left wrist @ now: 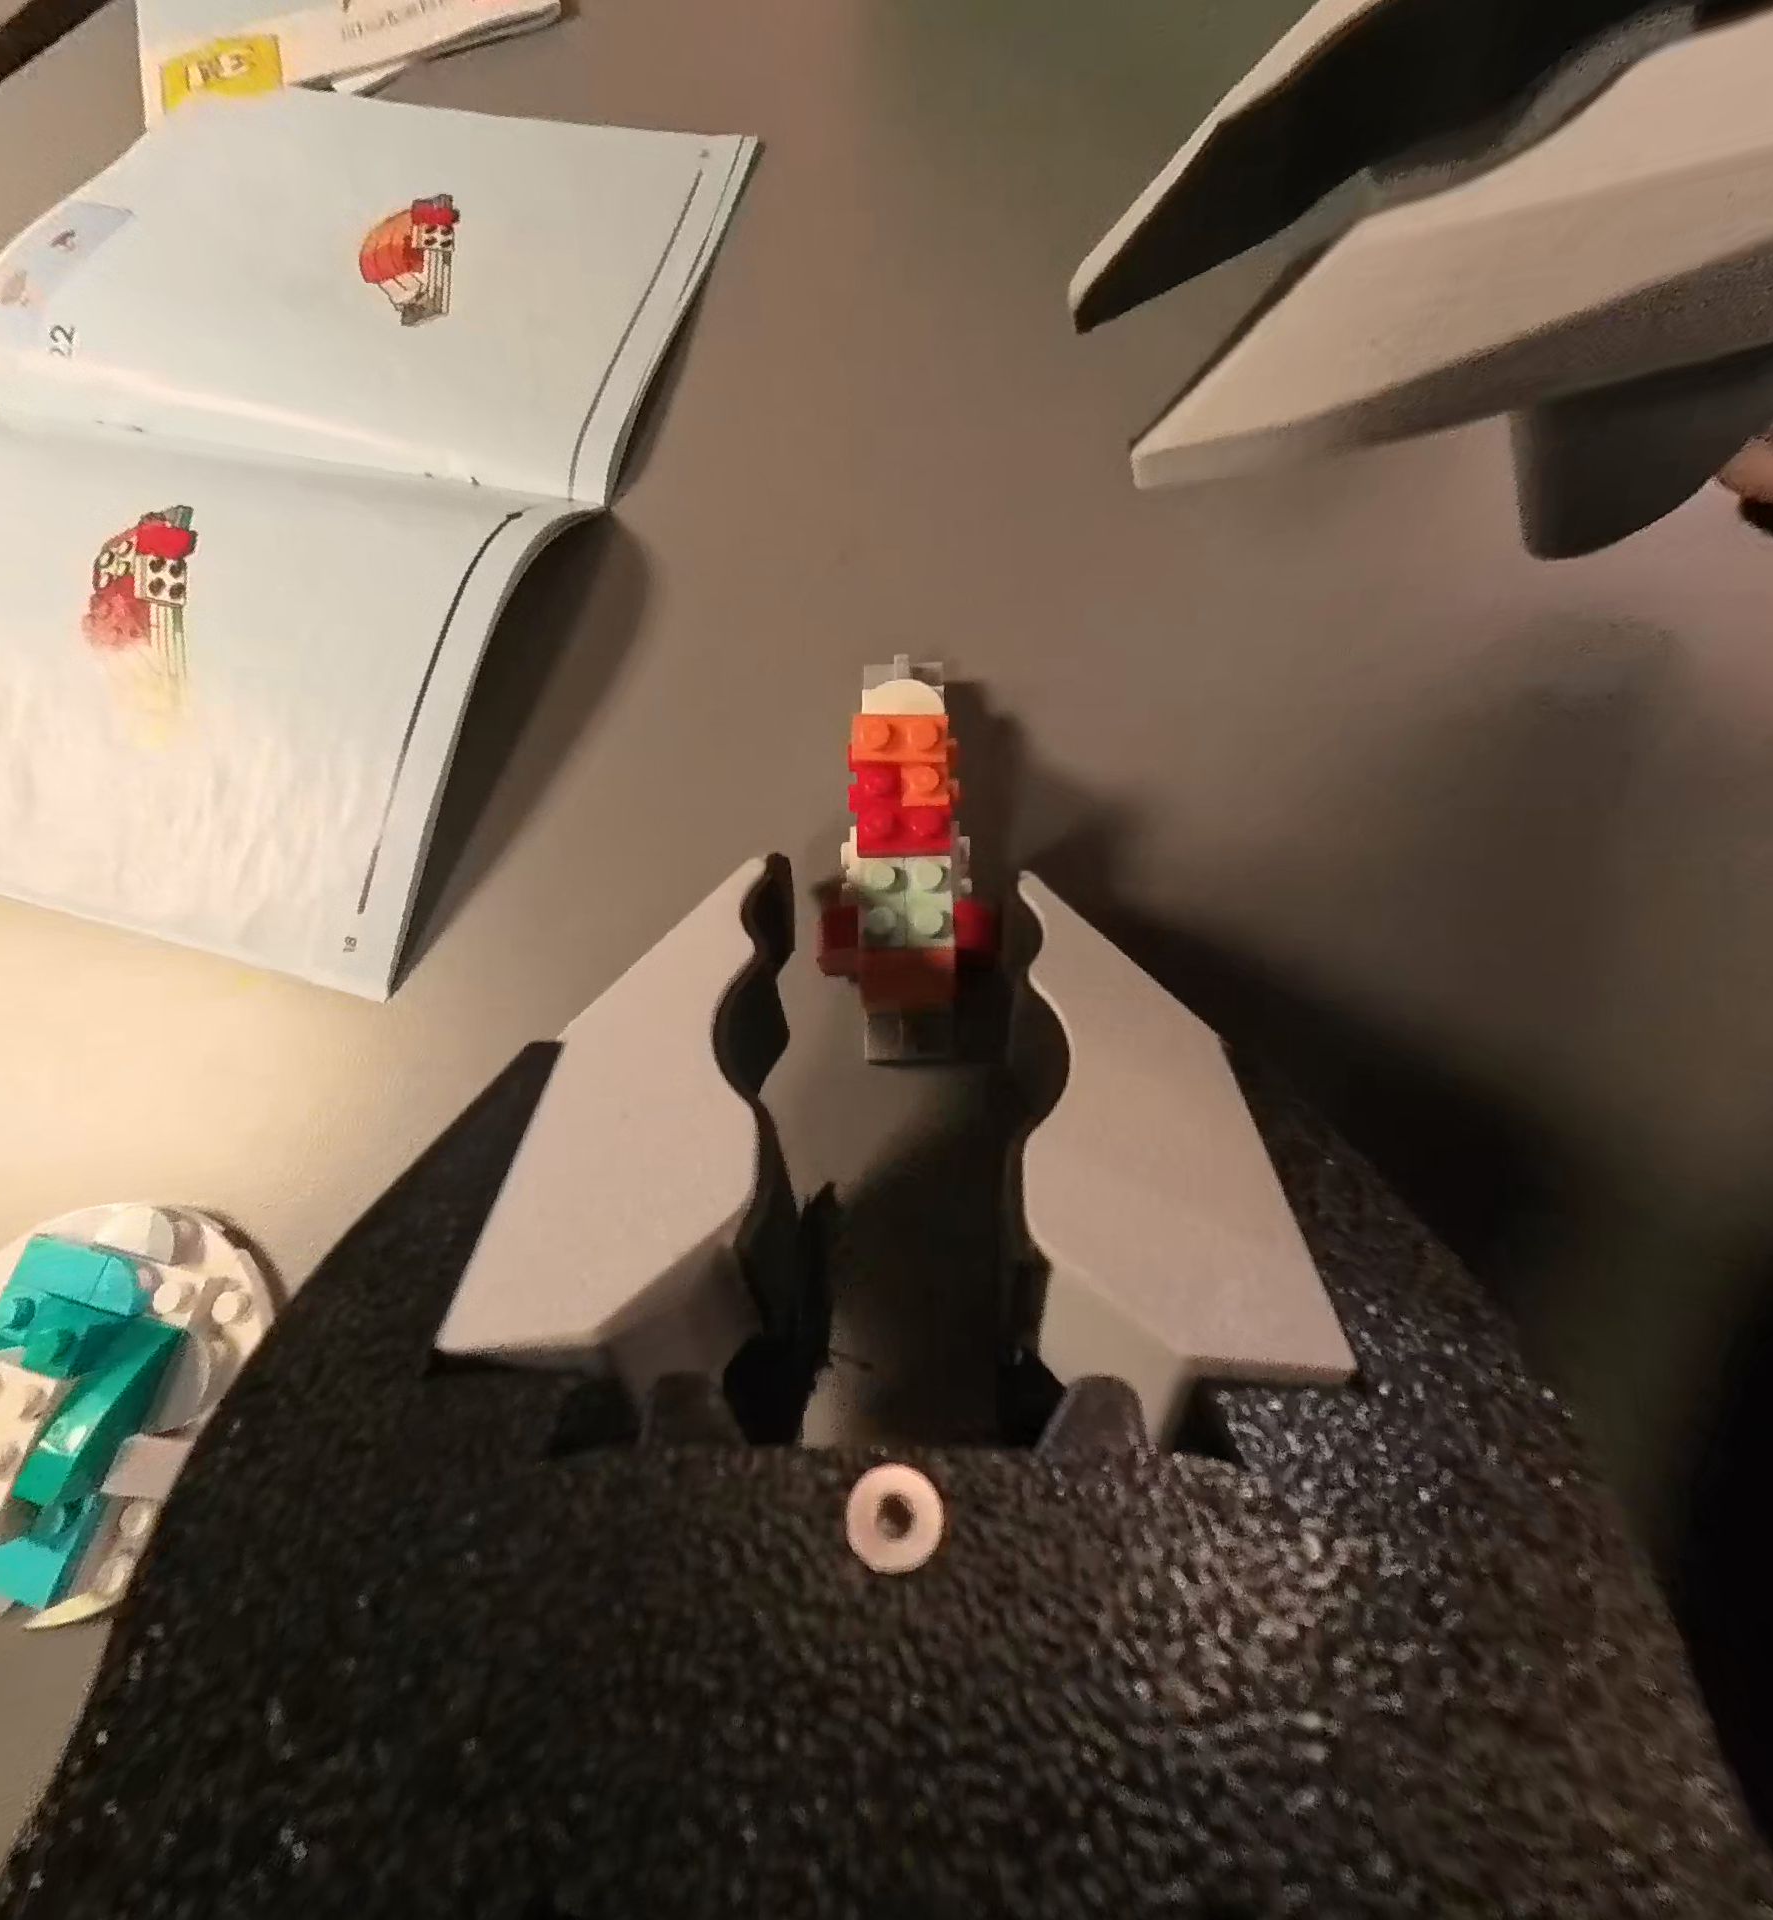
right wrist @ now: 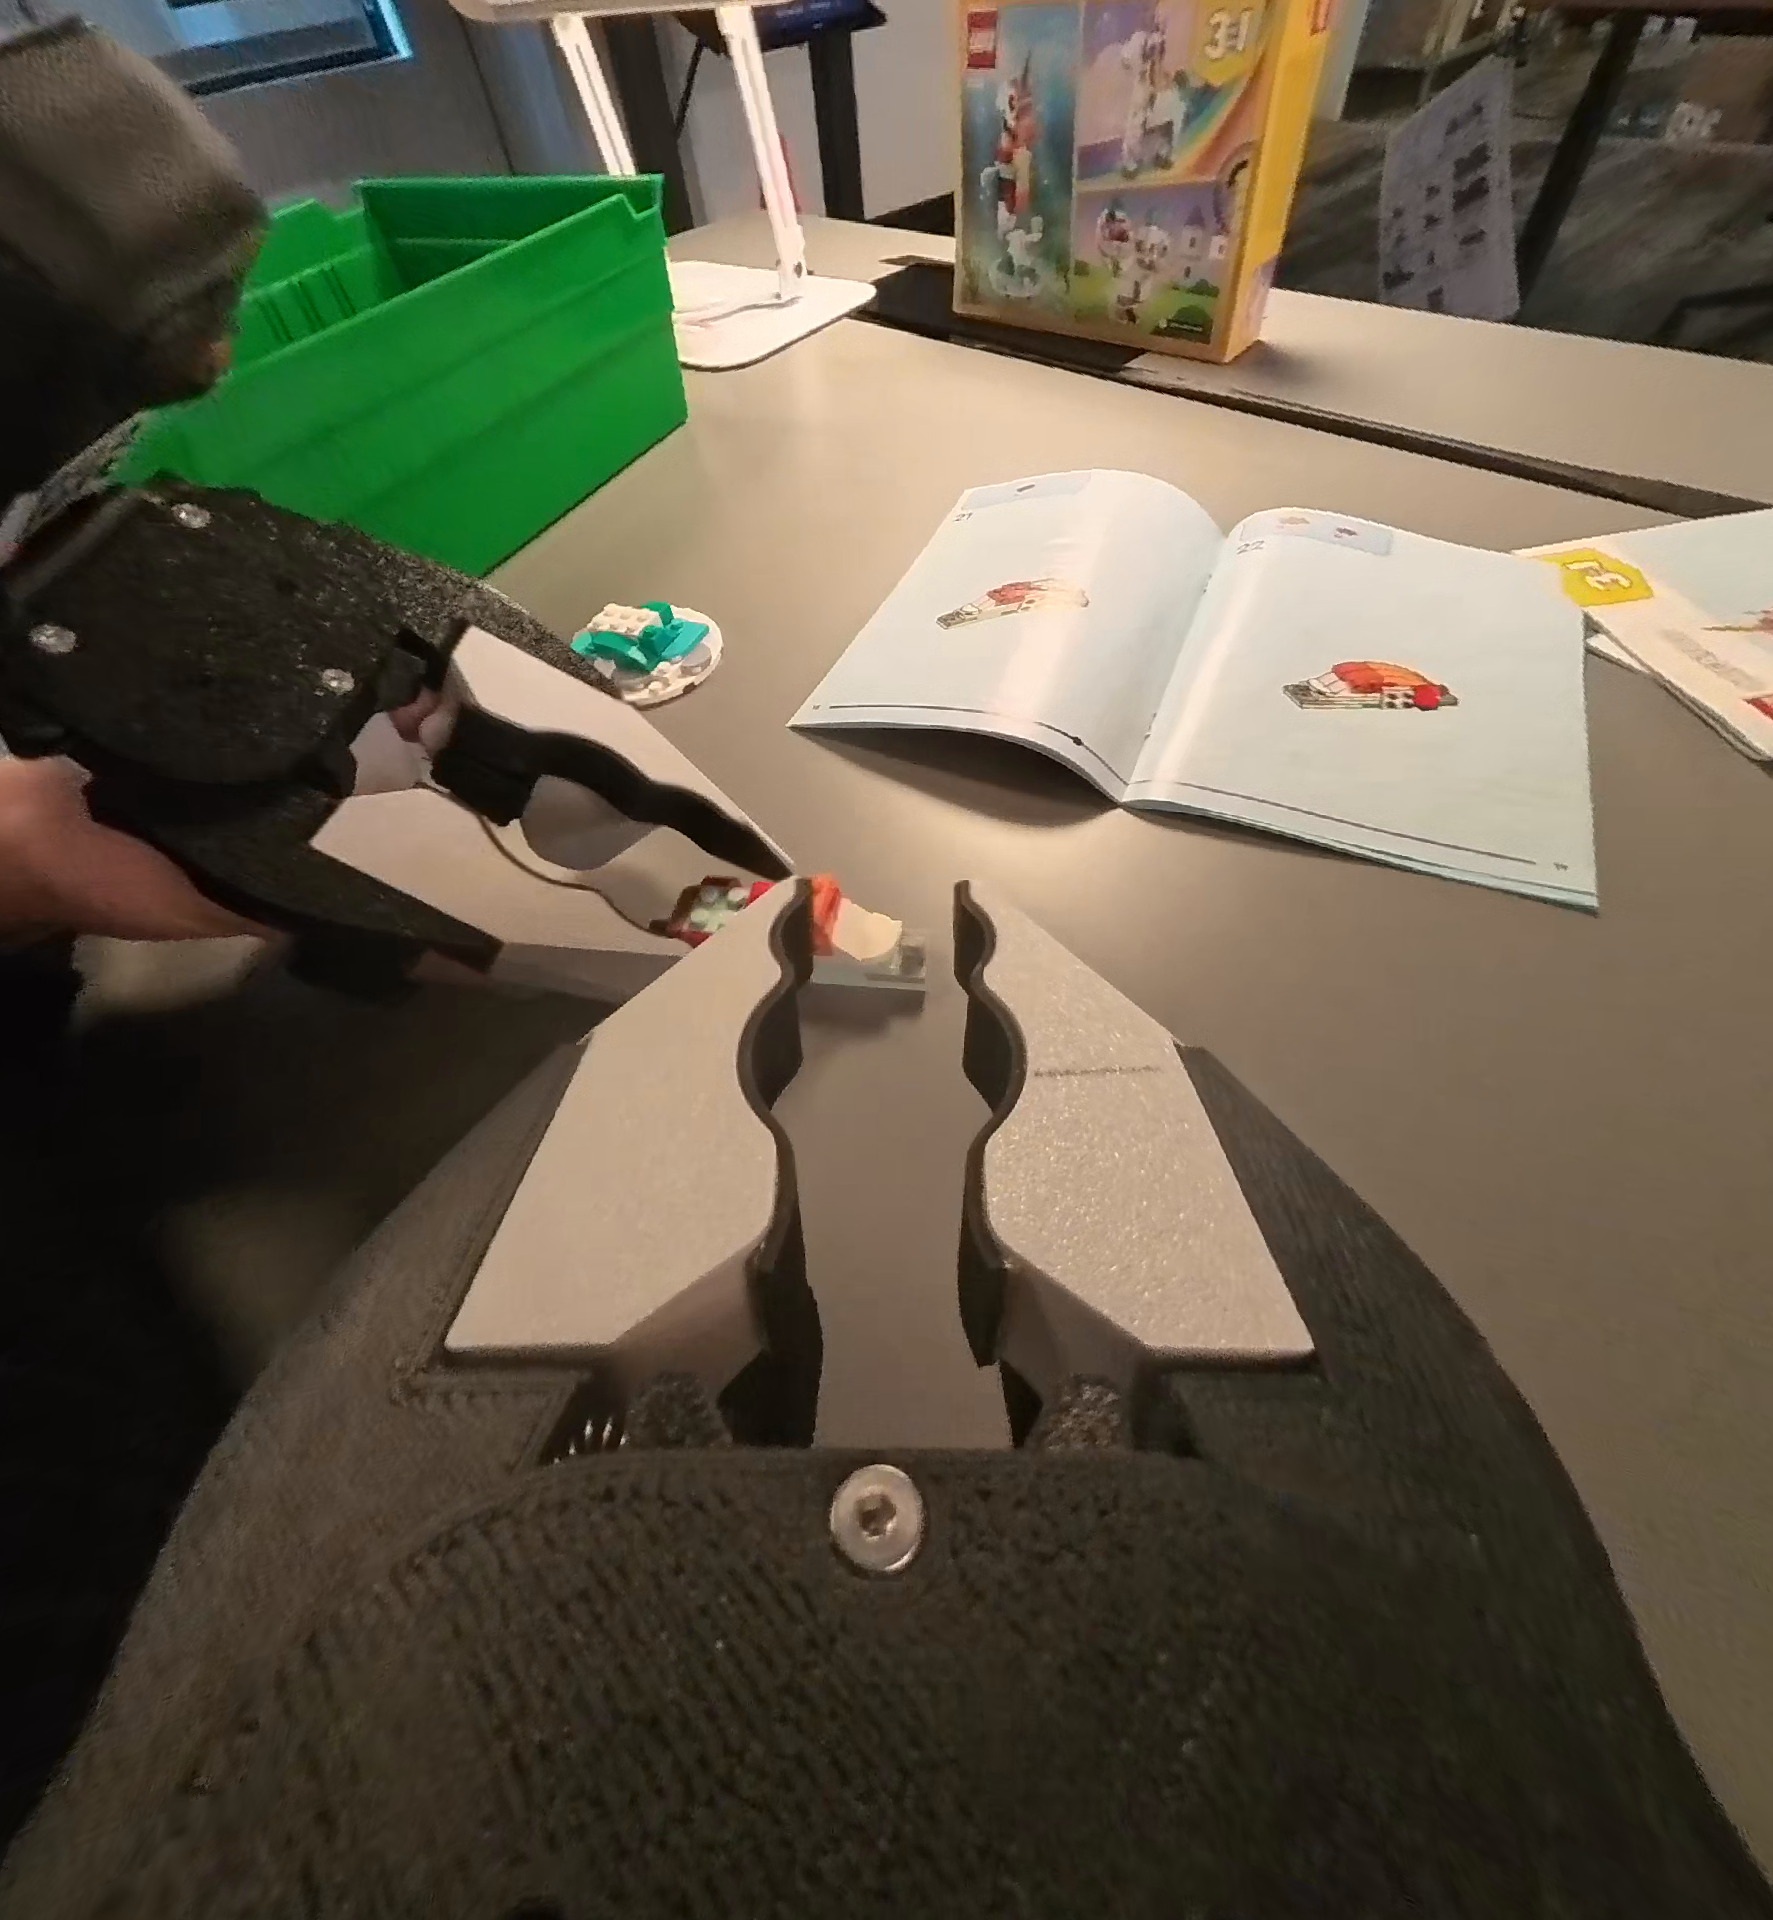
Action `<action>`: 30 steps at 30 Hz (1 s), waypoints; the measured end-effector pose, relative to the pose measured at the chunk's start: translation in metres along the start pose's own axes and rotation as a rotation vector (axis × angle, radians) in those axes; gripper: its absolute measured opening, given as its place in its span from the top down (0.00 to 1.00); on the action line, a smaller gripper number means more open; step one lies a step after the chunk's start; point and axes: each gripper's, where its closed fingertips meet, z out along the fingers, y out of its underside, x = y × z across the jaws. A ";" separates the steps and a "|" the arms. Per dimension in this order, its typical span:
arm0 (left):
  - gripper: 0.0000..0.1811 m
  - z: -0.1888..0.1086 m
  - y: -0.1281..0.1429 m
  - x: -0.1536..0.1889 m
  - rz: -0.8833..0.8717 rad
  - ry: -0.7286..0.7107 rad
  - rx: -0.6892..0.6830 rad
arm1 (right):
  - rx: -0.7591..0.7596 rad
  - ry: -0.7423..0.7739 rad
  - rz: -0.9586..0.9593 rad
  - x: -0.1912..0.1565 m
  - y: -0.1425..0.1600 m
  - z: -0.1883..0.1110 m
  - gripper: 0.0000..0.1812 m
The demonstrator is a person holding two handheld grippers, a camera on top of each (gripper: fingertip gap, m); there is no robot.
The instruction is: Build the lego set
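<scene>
A small lego build (left wrist: pixel 905 862) of orange, red, pale green and grey bricks lies on the grey table. It also shows in the right wrist view (right wrist: pixel 861 951). My left gripper (left wrist: pixel 903 883) is open, its fingertips on either side of the build's near end. My right gripper (right wrist: pixel 871 899) is open and empty, just short of the build, and appears at the upper right of the left wrist view (left wrist: pixel 1121 384). A teal and white lego piece on a round white plate (left wrist: pixel 40 1423) sits at the left; it also shows in the right wrist view (right wrist: pixel 648 649).
An open instruction booklet (left wrist: pixel 238 520) lies on the table, also in the right wrist view (right wrist: pixel 1225 675), with more booklets (right wrist: pixel 1734 634) beside it. A green bin (right wrist: pixel 466 332), a white stand (right wrist: pixel 757 291) and the lego box (right wrist: pixel 1121 177) stand at the back. Across from one pair of fingers to the other is roughly 8 centimetres.
</scene>
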 end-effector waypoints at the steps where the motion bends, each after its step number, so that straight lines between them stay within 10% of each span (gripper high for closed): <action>1: 0.80 0.000 -0.001 0.000 -0.002 0.000 0.000 | -0.001 -0.011 -0.020 -0.001 0.000 0.001 0.85; 30: 0.85 -0.001 -0.004 -0.008 0.020 0.005 0.050 | -0.085 -0.102 -0.783 -0.008 0.026 0.028 0.83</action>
